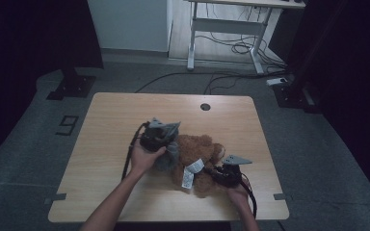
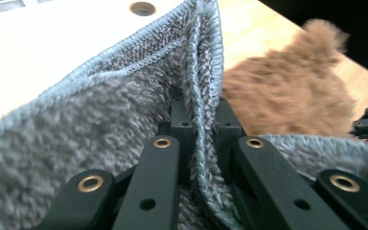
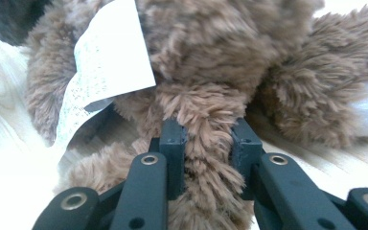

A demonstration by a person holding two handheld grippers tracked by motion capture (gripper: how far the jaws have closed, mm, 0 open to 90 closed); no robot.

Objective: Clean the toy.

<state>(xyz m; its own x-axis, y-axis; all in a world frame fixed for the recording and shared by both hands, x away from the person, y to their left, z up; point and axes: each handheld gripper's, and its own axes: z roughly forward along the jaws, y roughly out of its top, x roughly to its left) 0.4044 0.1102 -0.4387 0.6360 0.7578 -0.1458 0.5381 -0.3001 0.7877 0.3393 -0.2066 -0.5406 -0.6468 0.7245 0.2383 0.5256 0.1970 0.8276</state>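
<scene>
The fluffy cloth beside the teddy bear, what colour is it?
Grey fluffy cloth; left gripper view shows it best.

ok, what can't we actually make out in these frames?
- Print on the white tag: too small and blurred, right gripper view.
- Plush bear face: turned away, partly under the grey cloth, high view.
- Left gripper pad contact: cloth pile wraps the jaw tips, left gripper view.
- Which part of the bear the right gripper pinches: fur covers it.
</scene>
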